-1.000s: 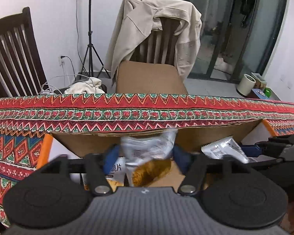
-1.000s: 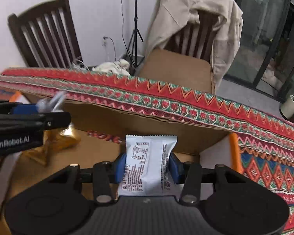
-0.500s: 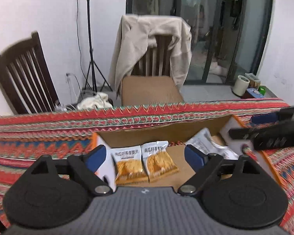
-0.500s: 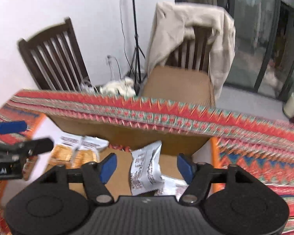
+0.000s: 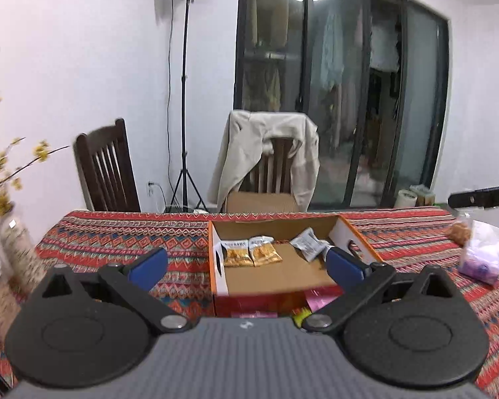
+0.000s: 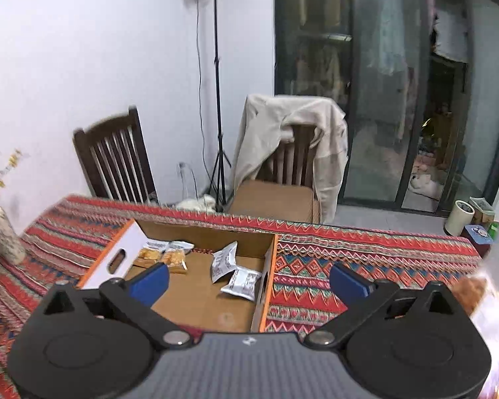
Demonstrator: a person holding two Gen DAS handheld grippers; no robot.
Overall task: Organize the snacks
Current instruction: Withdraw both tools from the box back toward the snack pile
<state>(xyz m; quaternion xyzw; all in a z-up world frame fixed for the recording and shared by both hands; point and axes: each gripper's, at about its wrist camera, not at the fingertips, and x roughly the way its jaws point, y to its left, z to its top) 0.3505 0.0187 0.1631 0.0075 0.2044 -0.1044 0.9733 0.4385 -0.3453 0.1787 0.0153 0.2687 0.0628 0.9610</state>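
Snack packets [image 6: 236,274], crinkly foil rectangles, lying flat inside cardboard box [image 6: 269,259]; left gripper [image 5: 246,266], right gripper [image 6: 248,281] just spread wide, empty.

Black tongs [image 5: 246,267], blue fingertips [image 5: 148,263]

I am in a home dining room: a table [image 5: 123,232] under a patterned cloth, wooden chairs [image 5: 108,166] at its far side (a jacket [image 5: 266,143] draped over one), sliding glass doors [image 5: 342,83] beyond.

Open box floor [image 6: 203,299] between four snack packets [image 6: 236,281] and near wall.
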